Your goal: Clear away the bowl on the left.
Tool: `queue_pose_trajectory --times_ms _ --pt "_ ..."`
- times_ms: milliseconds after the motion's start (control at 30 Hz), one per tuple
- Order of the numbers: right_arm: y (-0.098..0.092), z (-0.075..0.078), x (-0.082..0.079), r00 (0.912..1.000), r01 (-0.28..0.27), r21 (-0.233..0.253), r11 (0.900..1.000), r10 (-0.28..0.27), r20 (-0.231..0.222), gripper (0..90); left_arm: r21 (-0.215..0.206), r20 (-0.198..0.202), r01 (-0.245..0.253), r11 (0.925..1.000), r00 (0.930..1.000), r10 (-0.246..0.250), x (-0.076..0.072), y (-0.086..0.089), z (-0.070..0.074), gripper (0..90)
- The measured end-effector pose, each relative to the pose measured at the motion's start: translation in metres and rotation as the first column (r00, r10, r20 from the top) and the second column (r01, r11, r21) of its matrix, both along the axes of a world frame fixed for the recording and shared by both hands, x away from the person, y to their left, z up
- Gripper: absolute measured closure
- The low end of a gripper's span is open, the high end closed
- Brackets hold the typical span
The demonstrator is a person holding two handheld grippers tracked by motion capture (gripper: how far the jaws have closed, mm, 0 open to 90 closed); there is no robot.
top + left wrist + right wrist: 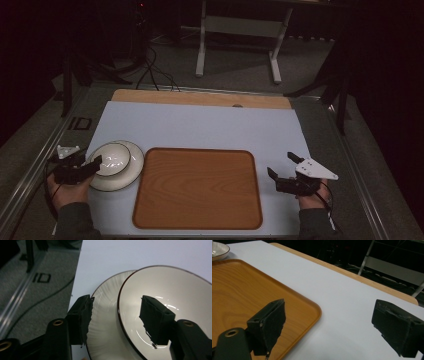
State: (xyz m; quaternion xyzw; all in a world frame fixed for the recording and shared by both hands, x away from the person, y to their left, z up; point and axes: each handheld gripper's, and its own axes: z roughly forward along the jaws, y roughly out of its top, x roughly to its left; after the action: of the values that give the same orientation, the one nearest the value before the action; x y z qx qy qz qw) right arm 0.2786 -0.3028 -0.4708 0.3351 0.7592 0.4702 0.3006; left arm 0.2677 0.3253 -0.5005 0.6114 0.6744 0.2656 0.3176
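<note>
A shallow cream ceramic bowl with a thin dark rim [112, 159] is seen resting on a wider white ribbed plate [131, 172] at the nine o'clock edge of the pale blue counter [200, 125], just beside the rounded wooden tray [197, 187]. The left gripper [95, 164] is held at that stack with its jaws parted, one jaw over the bowl's inside and the other outside it, so that the near rim is straddled; the rim is not seen to be pinched yet. From the jaws the bowl lies ahead toward three o'clock, and being round it offers no long axis, so the grip is judged to turn on the rim alone. The right gripper [285, 167] is held well apart at the tray's three o'clock side, jaws spread wide on nothing, leaving the left hand [67, 192] far the nearer. The left gripper view shows what the high view cannot resolve: the bowl [165, 305] sits off-centre on the plate [105, 322], with one jaw over the plate's ribbing and one inside the bowl. The right gripper view shows the tray's [244, 297] bare corner and the stack distant at eleven o'clock.
</note>
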Motion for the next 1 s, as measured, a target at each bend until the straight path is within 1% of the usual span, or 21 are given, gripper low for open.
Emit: queue_pose_trajectory --times_ms 133,167,233,267,300,333,367,567,600,700,767,833,867,900,1000 --pt "0.0 0.0 0.0 1.0 0.001 0.003 1.0 -0.001 0.003 11.5 -0.022 -0.038 0.002 0.9998 0.9993 -0.003 0.004 0.001 -0.002 49.9" --pt "0.0 0.0 0.0 1.0 0.0 0.001 1.0 0.0 0.003 11.5 -0.033 -0.047 0.0 0.9995 0.9989 -0.001 0.005 0.001 -0.003 51.1" --pt "0.0 0.0 0.0 1.0 -0.001 -0.001 1.0 0.001 0.002 11.5 -0.046 -0.066 0.006 0.9989 0.9978 -0.009 0.007 0.002 -0.004 54.0" --pt "0.0 0.0 0.0 1.0 -0.002 -0.001 1.0 0.002 0.002 11.5 -0.059 -0.072 0.014 0.9982 0.9972 -0.018 0.009 0.002 -0.005 55.1" --pt "0.0 0.0 0.0 1.0 -0.002 -0.001 1.0 0.002 0.003 11.5 -0.072 -0.082 0.032 0.9969 0.9959 -0.038 0.01 0.003 -0.006 54.9" --pt "0.0 0.0 0.0 1.0 -0.003 0.002 1.0 0.003 0.002 11.5 -0.071 -0.098 0.039 0.9968 0.9941 -0.045 0.011 0.002 -0.008 54.8" --pt "0.0 0.0 0.0 1.0 -0.004 0.003 1.0 0.004 0.002 11.5 -0.08 -0.11 0.042 0.9959 0.9927 -0.051 0.013 0.002 -0.009 54.8" --pt "0.0 0.0 0.0 1.0 -0.006 -0.001 1.0 0.006 0.001 11.5 -0.158 -0.145 0.05 0.9862 0.9867 -0.073 0.016 0.007 -0.012 57.9" --pt "0.0 0.0 0.0 1.0 -0.006 -0.001 1.0 0.006 0.003 11.5 -0.174 -0.152 0.052 0.9833 0.9852 -0.079 0.016 0.007 -0.012 59.1" --pt "0.0 0.0 0.0 1.0 -0.007 0.003 1.0 0.007 0.002 11.5 -0.204 -0.171 0.055 0.9774 0.9812 -0.091 0.017 0.008 -0.013 61.7" --pt "0.0 0.0 0.0 1.0 -0.008 0.001 1.0 0.008 0.003 11.5 -0.222 -0.177 0.054 0.9737 0.9797 -0.094 0.017 0.008 -0.014 63.5" --pt "0.0 0.0 0.0 1.0 -0.008 0.001 1.0 0.008 0.004 11.5 -0.228 -0.181 0.051 0.9724 0.9791 -0.093 0.017 0.008 -0.014 64.5" --pt "0.0 0.0 0.0 1.0 -0.008 0.002 1.0 0.008 0.003 11.5 -0.242 -0.189 0.05 0.969 0.9771 -0.098 0.016 0.009 -0.015 65.0" --pt "0.0 0.0 0.0 1.0 -0.008 0.002 1.0 0.008 0.003 11.5 -0.242 -0.189 0.05 0.969 0.9771 -0.098 0.016 0.009 -0.015 65.6" --pt "0.0 0.0 0.0 0.9999 -0.01 0.002 1.0 0.01 0.005 11.5 -0.259 -0.197 0.044 0.965 0.9755 -0.098 0.015 0.01 -0.016 67.1"
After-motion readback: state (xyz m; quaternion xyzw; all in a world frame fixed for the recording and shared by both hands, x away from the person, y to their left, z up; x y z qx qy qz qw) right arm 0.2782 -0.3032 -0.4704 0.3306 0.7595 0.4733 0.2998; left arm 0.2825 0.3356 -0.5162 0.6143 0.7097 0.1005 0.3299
